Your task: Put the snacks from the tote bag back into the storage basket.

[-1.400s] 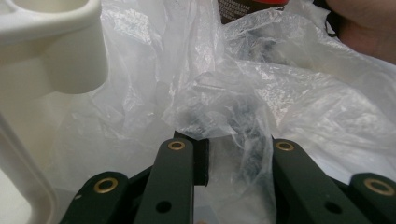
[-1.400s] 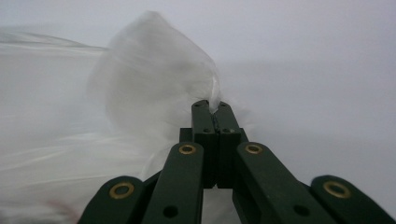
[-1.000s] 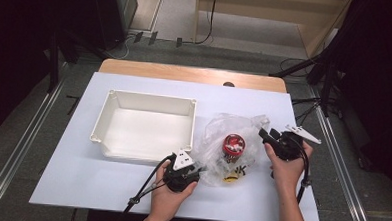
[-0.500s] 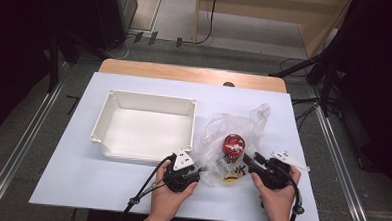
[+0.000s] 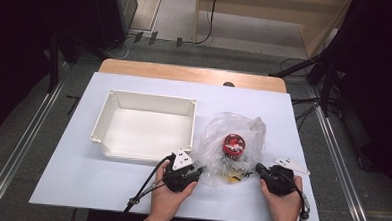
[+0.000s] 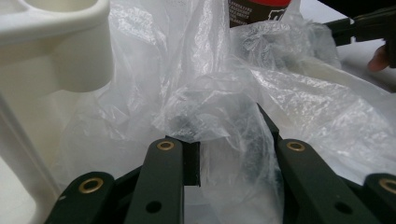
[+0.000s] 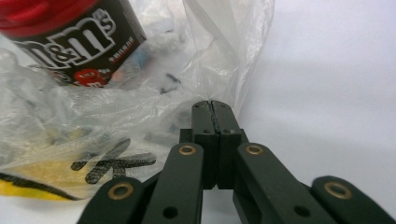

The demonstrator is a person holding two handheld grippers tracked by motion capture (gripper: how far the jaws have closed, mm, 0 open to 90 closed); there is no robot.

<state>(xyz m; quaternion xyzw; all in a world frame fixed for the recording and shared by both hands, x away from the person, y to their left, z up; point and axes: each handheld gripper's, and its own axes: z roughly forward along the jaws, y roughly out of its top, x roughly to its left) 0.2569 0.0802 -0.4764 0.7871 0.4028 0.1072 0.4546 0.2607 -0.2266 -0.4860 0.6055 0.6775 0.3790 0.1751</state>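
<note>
Fingers of my right gripper [image 7: 215,109] had just snapped together beside the plastic bag [image 5: 232,147], possibly missing it, while my left gripper [image 6: 226,140] pinched film that could tear.

Evenly and brightly lit from above on the white table [image 5: 130,187], with only faint, soft shadows beside the tray [image 5: 143,125] and the hands, while the room around falls off into near black at both sides. Soft and slightly grainy throughout in the high view, fine detail smeared. Sharper up close in both gripper views, yet blurred at the near jaw bases along the bottom edge, with pale glare on the folds of the plastic bag [image 6: 219,93] and a washed-out table behind.
</note>
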